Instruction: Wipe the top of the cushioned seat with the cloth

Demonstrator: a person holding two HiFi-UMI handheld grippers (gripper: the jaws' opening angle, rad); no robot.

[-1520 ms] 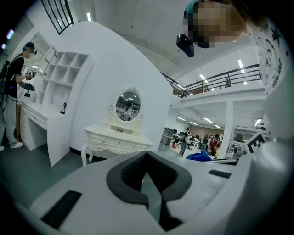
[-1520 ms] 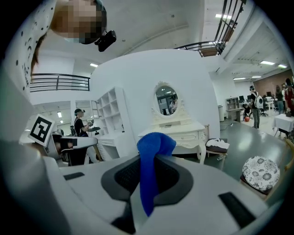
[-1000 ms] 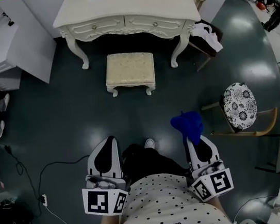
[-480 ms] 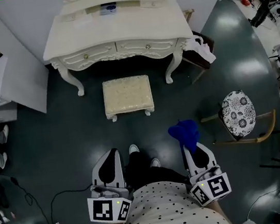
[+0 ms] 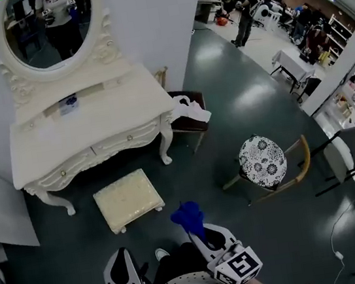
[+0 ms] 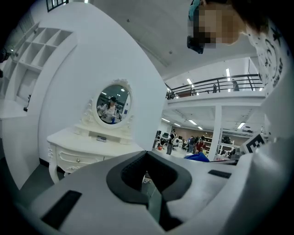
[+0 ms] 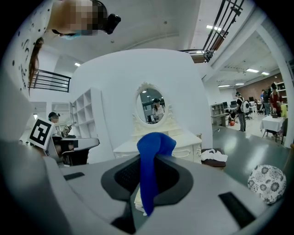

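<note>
One cream, square cushioned stool (image 5: pixel 128 200) stands on the dark floor, just in front of one white dressing table (image 5: pixel 89 128) with an oval mirror (image 5: pixel 48 28). One round floral-seated chair (image 5: pixel 263 160) stands well apart on the stool's right. Two grippers hover near the stool's front edge. The right gripper (image 5: pixel 203 232) has its jaws pinching one blue cloth (image 5: pixel 188 216), clear of the seat. The left gripper (image 5: pixel 120 254) has its jaws pressed together, empty.

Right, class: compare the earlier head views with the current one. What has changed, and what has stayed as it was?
The view has tilted up and turned, bringing the mirror into view. The cushioned seat now lies nearer the grippers, just ahead of the left gripper. Nothing taken or let go: the right gripper stays shut on the blue cloth; the left stays empty.
</note>
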